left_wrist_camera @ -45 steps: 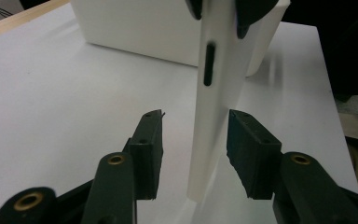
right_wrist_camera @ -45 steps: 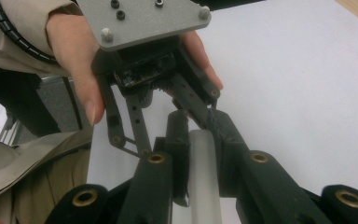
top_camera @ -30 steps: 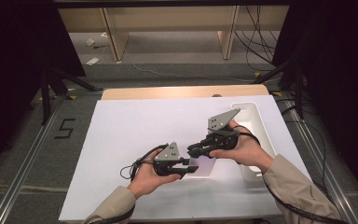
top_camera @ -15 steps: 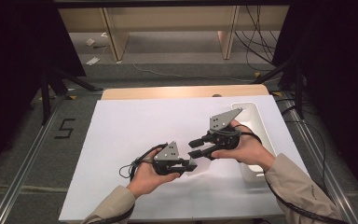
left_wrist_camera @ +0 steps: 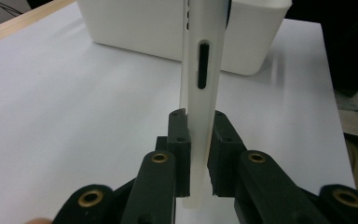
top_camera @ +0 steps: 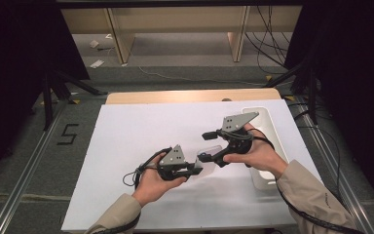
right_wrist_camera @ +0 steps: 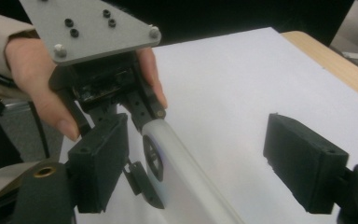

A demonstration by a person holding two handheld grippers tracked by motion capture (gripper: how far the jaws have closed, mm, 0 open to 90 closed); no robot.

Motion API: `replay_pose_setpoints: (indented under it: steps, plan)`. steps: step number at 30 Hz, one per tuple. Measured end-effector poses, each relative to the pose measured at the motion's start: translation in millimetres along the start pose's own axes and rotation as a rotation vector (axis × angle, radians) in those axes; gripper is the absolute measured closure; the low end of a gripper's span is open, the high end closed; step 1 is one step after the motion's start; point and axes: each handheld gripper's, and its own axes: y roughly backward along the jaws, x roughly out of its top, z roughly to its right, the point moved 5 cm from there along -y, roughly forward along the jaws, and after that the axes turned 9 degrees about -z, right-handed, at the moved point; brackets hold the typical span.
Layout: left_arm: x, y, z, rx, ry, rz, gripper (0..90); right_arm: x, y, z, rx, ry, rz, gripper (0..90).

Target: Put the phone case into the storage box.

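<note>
A translucent white phone case [top_camera: 209, 153] hangs above the white table top [top_camera: 126, 141], and my left gripper [top_camera: 195, 168] is shut on its near end. In the left gripper view the case [left_wrist_camera: 203, 70] stands edge-on between the two black pads [left_wrist_camera: 179, 140], its side slot showing. My right gripper [top_camera: 205, 146] stands open around the case's far end; its jaws have just been opening. In the right gripper view the case [right_wrist_camera: 186, 182] runs between the wide-apart pads [right_wrist_camera: 305, 161] without being pressed, and the left gripper [right_wrist_camera: 144, 116] grips it farther off.
A white rectangular bin [top_camera: 268, 127] stands at the table's right edge, just behind my right hand; it is seen close up as the bin [left_wrist_camera: 168, 28]. A wooden strip [top_camera: 190, 95] borders the far edge. Cables trail from both grippers.
The right gripper's jaws, closed at the case a second ago, have spread wide apart. Both hands and the case have stayed where they were.
</note>
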Motion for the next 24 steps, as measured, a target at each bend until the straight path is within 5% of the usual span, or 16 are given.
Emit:
replay_pose_setpoints:
  steps: [24]
  plan:
    - [5.2,12.5,-22.0,0.204,0.154,0.055,80.6,0.2,6.5,21.9,-0.154,-0.138,0.150,5.9]
